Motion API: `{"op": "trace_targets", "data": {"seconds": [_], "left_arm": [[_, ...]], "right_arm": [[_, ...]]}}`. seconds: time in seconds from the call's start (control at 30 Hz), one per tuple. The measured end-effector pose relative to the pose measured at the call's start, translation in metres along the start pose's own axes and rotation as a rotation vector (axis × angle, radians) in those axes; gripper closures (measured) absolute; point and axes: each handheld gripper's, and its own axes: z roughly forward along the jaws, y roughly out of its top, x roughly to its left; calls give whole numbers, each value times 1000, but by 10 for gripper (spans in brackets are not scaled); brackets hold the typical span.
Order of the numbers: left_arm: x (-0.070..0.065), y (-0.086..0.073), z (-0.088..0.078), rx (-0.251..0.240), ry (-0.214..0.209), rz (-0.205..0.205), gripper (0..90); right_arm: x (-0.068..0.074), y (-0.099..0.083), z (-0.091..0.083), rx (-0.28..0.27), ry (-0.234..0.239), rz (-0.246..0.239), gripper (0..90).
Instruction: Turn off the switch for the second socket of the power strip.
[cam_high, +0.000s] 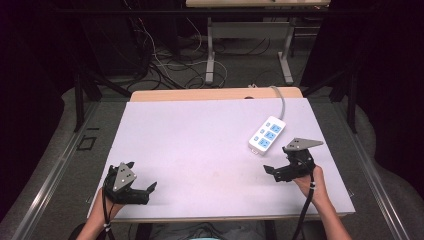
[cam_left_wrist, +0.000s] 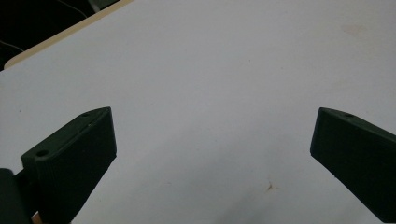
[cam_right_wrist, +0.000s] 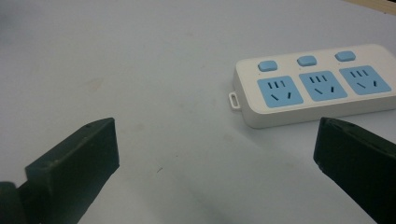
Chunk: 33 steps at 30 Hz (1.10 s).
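Since the right gripper (cam_high: 283, 167) sits just near-right of the power strip (cam_high: 267, 135), that hand is the obvious one for the reach; the left gripper (cam_high: 139, 179) is well apart, at the near-left corner of the table (cam_high: 200, 150).

Strip lies flat on the white top, right of centre, long axis running near-left to far-right, grey cord (cam_high: 281, 102) leaving its far end toward the table's far edge. In the right gripper view the power strip (cam_right_wrist: 313, 86) is ahead and to the right of the jaw line, not between the jaws; its near end with the small hang tab points toward them.

Both sets of jaws stand wide apart, holding nothing. Left gripper view: bare table (cam_left_wrist: 210, 70) between them.

Room: open surface all around the strip, widest to its left. Right table edge is near, so I'd approach from the near-left side. Judgement: gripping across the short width looks feasible.
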Motion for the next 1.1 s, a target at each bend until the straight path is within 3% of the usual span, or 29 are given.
{"op": "trace_targets", "data": {"seconds": [0.33, 1.1], "left_arm": [[0, 0, 0, 5, 2, 3, 2], [0, 0, 0, 4, 0, 3, 2]], "right_arm": [[6, -10, -4, 5, -8, -15, 0], [12, -36, -8, 8, -19, 10, 0]]}}
